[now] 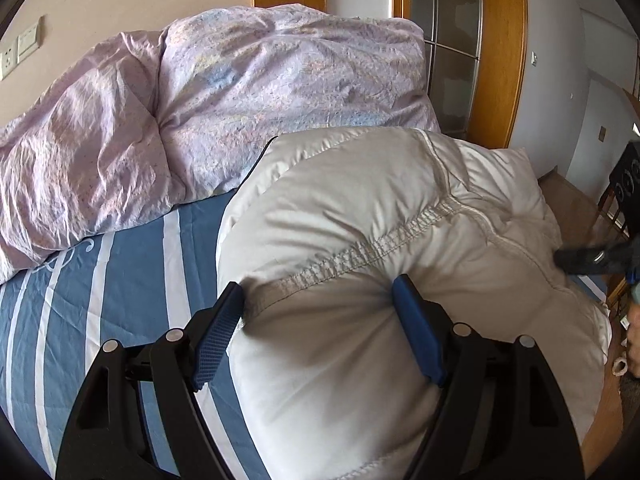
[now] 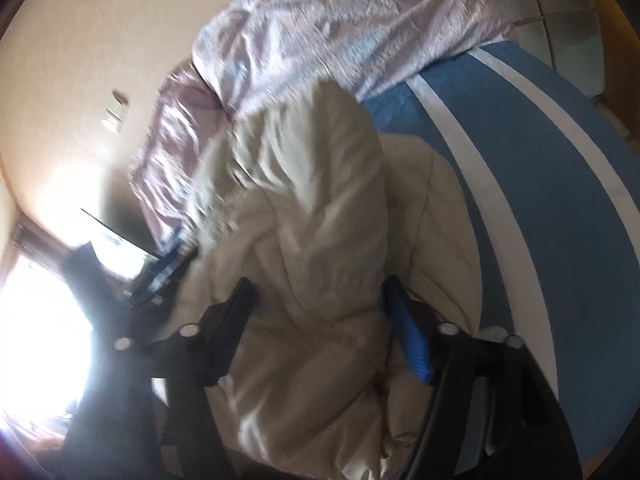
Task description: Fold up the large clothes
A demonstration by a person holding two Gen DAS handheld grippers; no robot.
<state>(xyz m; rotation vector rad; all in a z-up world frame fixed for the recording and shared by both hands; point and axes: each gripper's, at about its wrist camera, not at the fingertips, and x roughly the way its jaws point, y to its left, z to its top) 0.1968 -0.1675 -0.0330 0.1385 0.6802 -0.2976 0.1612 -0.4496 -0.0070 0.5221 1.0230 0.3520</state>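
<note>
A puffy white down jacket (image 1: 360, 216) lies bunched on the blue striped bed sheet (image 1: 120, 280). My left gripper (image 1: 320, 300) has its blue-padded fingers (image 1: 218, 340) wide apart around a thick fold of the jacket near an elastic seam and presses into it. In the right wrist view the jacket (image 2: 312, 240) looks beige and blurred. My right gripper (image 2: 318, 300) straddles a bunched elastic part of it, jaws wide, with the padding filling the gap. The right gripper also shows at the right edge of the left wrist view (image 1: 592, 260), against the jacket.
A rumpled lilac duvet (image 1: 200, 100) covers the far half of the bed and also shows in the right wrist view (image 2: 340, 28). A wooden door frame (image 1: 504, 40) and glass panel stand behind. The floor and a black speaker (image 1: 628, 184) lie to the right. A bright window (image 2: 36, 320) glares at left.
</note>
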